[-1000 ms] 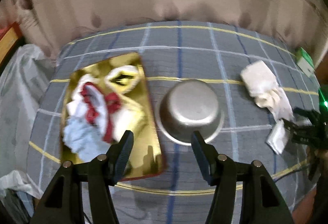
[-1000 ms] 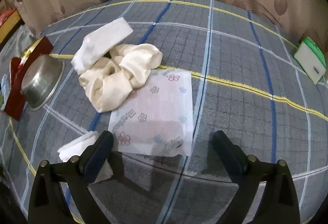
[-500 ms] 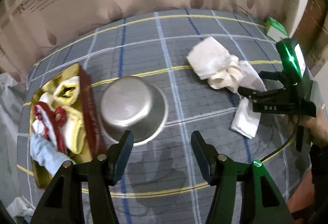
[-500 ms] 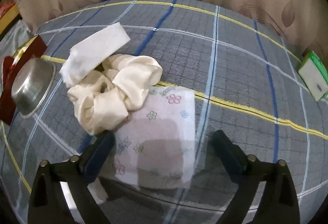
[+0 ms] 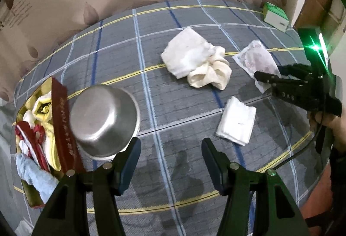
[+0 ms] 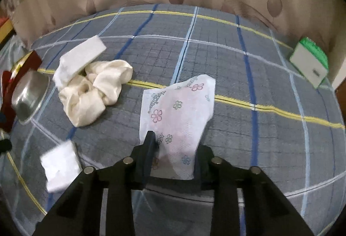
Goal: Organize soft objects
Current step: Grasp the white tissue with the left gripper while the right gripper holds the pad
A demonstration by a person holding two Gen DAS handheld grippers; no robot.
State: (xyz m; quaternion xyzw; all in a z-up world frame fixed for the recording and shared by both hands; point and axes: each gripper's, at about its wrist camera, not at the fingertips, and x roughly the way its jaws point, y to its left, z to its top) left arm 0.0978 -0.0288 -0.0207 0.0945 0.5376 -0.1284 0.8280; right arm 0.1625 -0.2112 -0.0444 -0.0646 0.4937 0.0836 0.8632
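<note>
- The right tool (image 6: pixel 173 149) is closing on the flowered packet (image 6: pixel 179 110); the packet's near end sits between the jaws and already bows up off the checked cloth on the tabletop (image 6: pixel 248 76), so the pads appear to be pressing its edges.
- The left tool (image 5: pixel 170 162) hangs spread and empty over the cloth, just right of the upturned steel bowl (image 5: pixel 103 119).
- The rest of the soft things lie apart on the cloth: the cream scrunchie (image 6: pixel 97 93) left of the packet, with a folded white cloth (image 6: pixel 80 58) touching its far side, and a small white pad (image 6: pixel 60 164) near and to the left.
- The gold tray (image 5: pixel 28 197) at the far left already holds cloths and a red band, so it is probably where the packet goes.
- Doing it well probably means finishing the squeeze before lifting: the wrapper is thin and slick, and a pinch on the rim alone could let it slide out.
- The lift should go straight up first, so that the drooping far end clears the scrunchie.
- The carry to the left has to pass over or around the bowl, which stands against the tray's red wall (image 5: pixel 64 128).
- The green-and-white box (image 6: pixel 309 65) at the far right is well out of the way.
</note>
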